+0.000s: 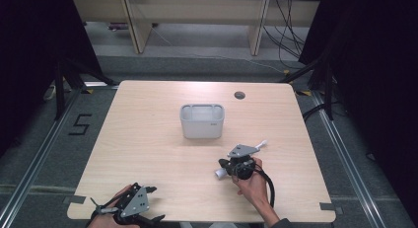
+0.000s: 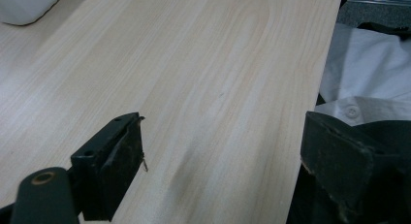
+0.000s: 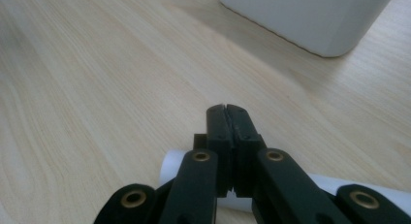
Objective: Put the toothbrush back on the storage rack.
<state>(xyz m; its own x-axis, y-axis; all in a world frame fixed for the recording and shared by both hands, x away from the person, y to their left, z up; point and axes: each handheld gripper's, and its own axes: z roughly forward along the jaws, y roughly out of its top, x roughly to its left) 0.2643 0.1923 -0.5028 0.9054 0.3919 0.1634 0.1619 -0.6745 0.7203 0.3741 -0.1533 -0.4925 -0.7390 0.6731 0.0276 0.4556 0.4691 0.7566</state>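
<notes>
Left gripper (image 1: pixel 148 204) rests agape at the near table (image 1: pixel 148 139) edge. Right gripper (image 3: pixel 227 110) — jaws pressed together — hovers over a white tube (image 3: pixel 172 166) before the bin (image 1: pixel 202 120); shut, it would likely roll the tube away.

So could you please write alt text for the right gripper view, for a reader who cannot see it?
The right gripper, jaws closed together, points across a light wooden table above a white tube-shaped object lying beneath it. The lower corner of a white container stands on the table beyond it.
</notes>
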